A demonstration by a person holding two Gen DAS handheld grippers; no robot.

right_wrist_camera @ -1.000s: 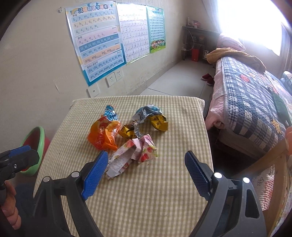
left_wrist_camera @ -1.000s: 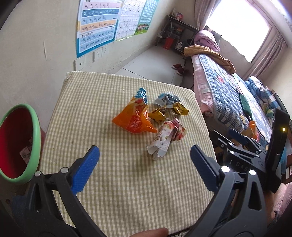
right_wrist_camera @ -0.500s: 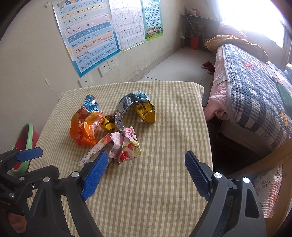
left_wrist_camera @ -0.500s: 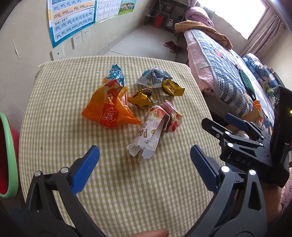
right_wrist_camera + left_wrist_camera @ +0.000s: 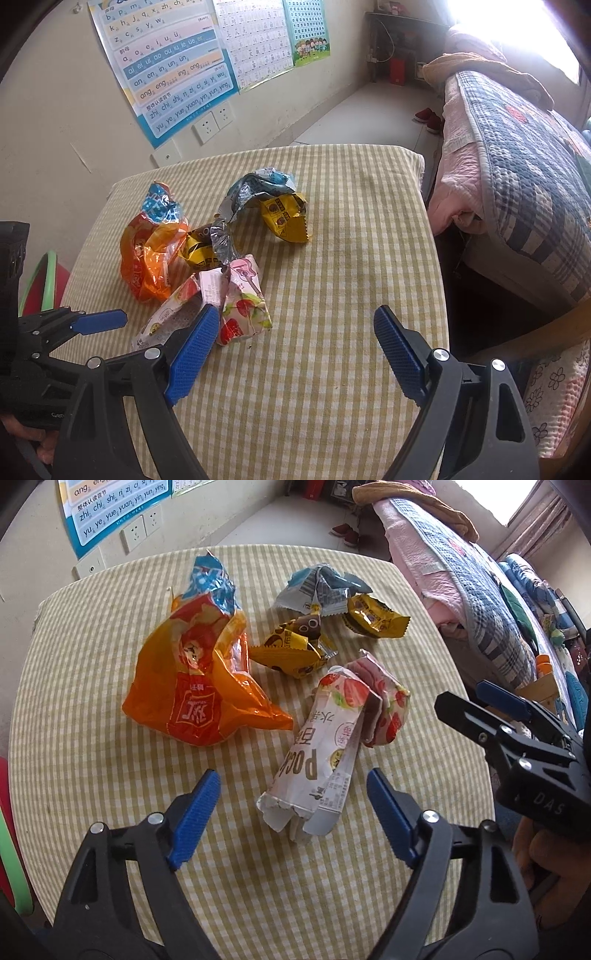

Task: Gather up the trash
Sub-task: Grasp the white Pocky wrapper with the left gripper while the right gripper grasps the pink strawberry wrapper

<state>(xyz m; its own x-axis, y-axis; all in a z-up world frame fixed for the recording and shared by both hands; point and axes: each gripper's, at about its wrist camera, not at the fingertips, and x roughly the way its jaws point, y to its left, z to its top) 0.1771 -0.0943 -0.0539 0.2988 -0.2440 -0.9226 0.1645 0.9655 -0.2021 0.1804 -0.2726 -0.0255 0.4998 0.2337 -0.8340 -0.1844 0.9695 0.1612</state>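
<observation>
Your left gripper [image 5: 291,818] was closing around the near end of the carton [image 5: 325,753], which lay flat on the table [image 5: 92,760] right of the orange bag [image 5: 199,679], pads not yet touching. You did well to centre them before squeezing. Your right gripper [image 5: 291,354] stood spread, empty, past the carton's right side.

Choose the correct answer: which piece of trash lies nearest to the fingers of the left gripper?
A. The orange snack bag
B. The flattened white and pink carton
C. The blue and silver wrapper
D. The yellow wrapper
B. In the left wrist view the carton has its torn end just ahead of the closing left gripper, not yet between the fingers; the orange bag and the other wrappers lie farther off.
</observation>
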